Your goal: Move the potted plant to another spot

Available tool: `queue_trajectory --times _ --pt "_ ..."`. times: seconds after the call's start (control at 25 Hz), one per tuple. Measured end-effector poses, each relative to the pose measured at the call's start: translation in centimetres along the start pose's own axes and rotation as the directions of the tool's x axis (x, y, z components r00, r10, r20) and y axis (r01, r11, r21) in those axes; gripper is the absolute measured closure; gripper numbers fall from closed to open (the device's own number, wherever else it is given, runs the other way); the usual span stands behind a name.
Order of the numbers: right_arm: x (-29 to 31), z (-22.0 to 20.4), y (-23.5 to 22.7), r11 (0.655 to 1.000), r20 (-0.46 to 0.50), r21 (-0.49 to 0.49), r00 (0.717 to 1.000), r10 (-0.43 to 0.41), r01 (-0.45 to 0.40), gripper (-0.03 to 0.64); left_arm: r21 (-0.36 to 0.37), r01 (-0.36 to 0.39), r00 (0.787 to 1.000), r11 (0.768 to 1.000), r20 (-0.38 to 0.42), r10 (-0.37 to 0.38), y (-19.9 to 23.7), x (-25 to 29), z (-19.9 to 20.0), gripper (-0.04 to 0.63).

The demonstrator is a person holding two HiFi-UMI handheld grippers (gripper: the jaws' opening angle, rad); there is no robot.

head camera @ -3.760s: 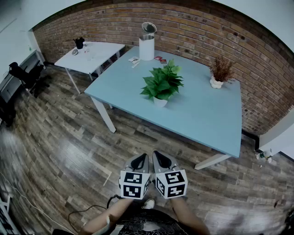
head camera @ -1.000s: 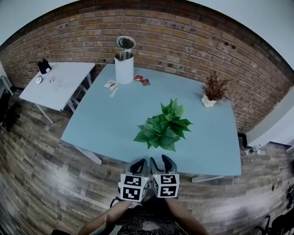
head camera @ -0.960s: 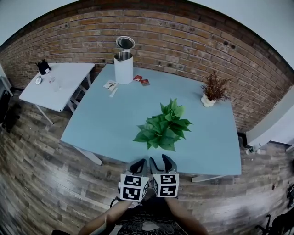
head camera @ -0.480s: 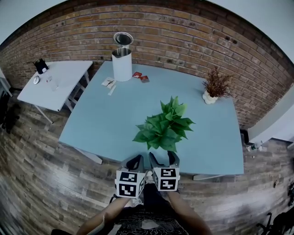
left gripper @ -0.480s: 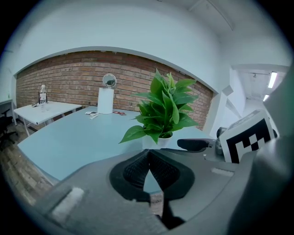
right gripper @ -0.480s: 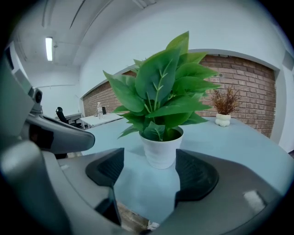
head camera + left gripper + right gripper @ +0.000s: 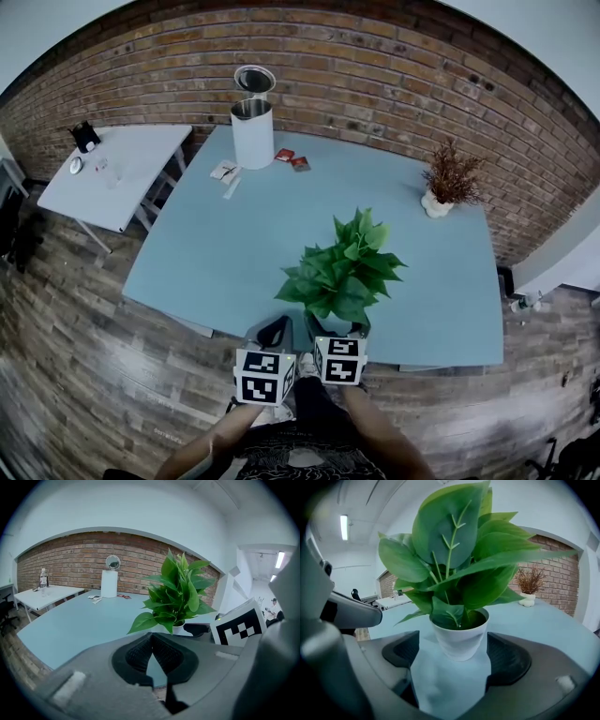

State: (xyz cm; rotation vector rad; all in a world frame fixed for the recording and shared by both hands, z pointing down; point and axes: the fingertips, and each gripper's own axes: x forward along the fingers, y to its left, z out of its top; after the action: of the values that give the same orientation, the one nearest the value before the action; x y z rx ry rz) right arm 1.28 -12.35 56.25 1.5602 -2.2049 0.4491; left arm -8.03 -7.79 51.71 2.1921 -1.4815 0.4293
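Plant (image 7: 342,272): near edge of table (image 7: 206,244), right of centre.
Right gripper (image 7: 454,657): jaws opening wide, pot (image 7: 461,637) between, untouched.
Left gripper (image 7: 151,648): closed, empty.

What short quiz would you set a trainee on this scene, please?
1. True or false: the left gripper has its jaws together, with nothing between them.
2. What stands between the jaws of the right gripper? A) the white bin B) the potted plant C) a red packet
3. How many plants stand on the blue table?
Key: 1 true. 2 B; the jaws are opening and do not touch it. 3 two: the potted plant and the dried plant.
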Motion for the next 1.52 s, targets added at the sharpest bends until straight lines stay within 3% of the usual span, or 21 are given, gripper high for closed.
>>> queue_trajectory --times 0.24,1.52 --pt "1.3 -0.1 -1.1 1.0 -0.016 0.005 0.999 -0.031 0.031 0.172 -0.001 -0.002 1.0 1.0 -0.005 0.002 0.4 0.8 0.4 0.595" --pt "5.1 1.1 -2.2 1.0 -0.051 -0.002 0.999 -0.02 0.02 0.172 0.012 0.022 1.0 1.0 -0.008 -0.022 0.9 4.7 2.5 0.595"
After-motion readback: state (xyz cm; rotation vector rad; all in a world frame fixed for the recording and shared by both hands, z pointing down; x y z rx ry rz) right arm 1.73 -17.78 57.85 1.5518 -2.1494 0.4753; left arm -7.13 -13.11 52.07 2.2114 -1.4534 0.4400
